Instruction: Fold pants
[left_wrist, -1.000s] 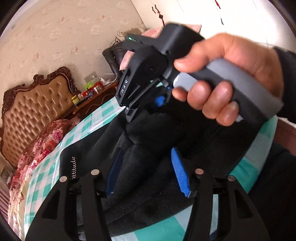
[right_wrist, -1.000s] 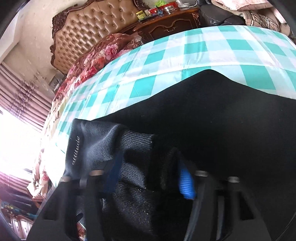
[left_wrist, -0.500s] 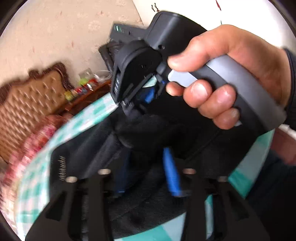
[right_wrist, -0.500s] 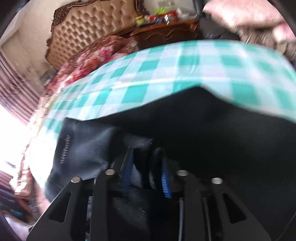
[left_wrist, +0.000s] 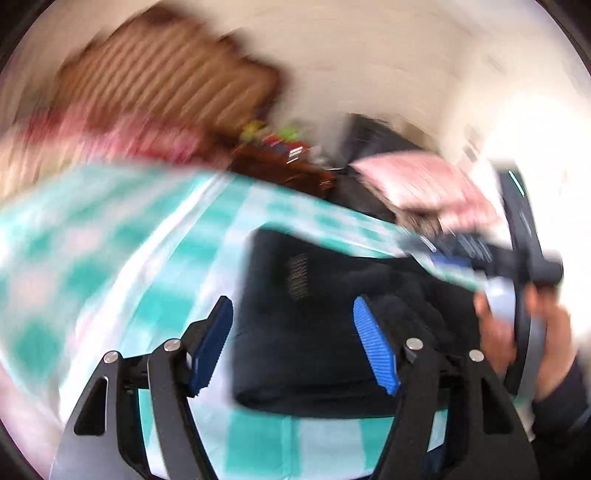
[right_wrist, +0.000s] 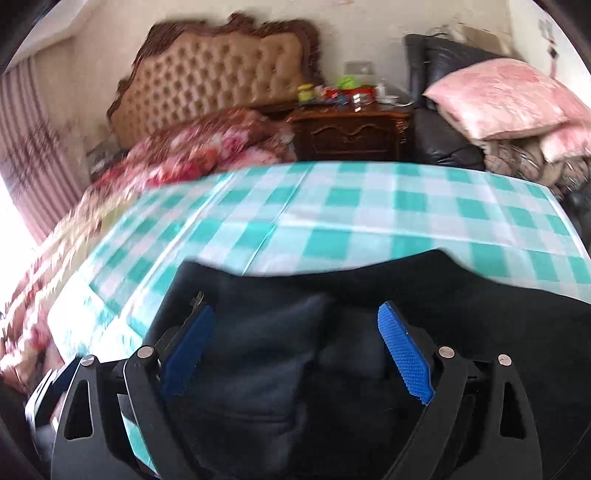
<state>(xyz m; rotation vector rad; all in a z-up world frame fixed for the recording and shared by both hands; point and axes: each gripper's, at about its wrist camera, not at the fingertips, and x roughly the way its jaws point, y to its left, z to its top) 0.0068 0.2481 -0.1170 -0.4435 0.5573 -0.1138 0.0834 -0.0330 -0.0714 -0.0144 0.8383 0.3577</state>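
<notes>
In the left wrist view, badly blurred, the left gripper (left_wrist: 291, 343) has its jaws opening, its 2 blue pads spread with nothing pinched; the black pants (left_wrist: 314, 332) lie folded into a thick bundle on the green checked sheet (left_wrist: 110, 266), below and beyond the pads. The other hand (left_wrist: 524, 332) shows at the right edge. In the right wrist view, the right gripper (right_wrist: 295, 347) is also opening, pads wide and off the cloth, the pants (right_wrist: 461, 288) spread beneath it. The fabric looks soft, limp and fairly thick, likely to sag and unfold; a doubled edge or corner seems the best place to take hold.
</notes>
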